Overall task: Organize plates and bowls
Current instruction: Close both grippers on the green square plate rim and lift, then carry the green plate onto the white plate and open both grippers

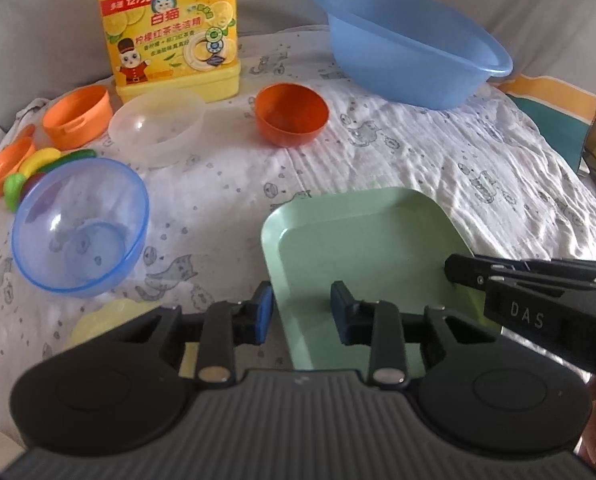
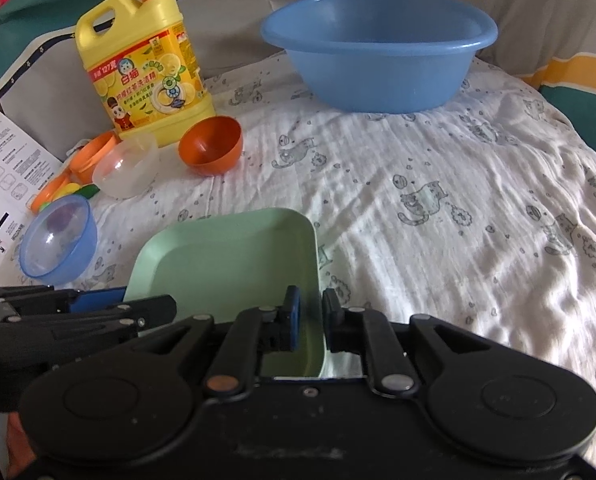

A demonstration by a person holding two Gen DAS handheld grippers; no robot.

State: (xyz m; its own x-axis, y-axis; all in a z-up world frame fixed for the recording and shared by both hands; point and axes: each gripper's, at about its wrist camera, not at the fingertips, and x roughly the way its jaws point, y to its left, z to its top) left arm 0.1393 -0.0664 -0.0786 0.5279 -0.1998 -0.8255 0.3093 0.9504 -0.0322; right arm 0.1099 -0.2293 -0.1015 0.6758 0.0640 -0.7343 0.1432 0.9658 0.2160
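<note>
Low in both frames, the green plate (image 1: 362,240) is lying on the cat-print sheet (image 1: 438,168), its left rim sitting between the spread left tongs (image 1: 302,310) and its right rim between the barely parted right tongs (image 2: 310,320).

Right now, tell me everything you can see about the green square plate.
The green plate is a pale mint square dish with rounded corners and a raised rim, matte like plastic, and empty. It sits on the cat-print cloth, near the blue clear bowl. The right gripper straddles its right rim, fingers on either side, and the left gripper straddles its left rim; whether the pads press on it is unclear.
</note>
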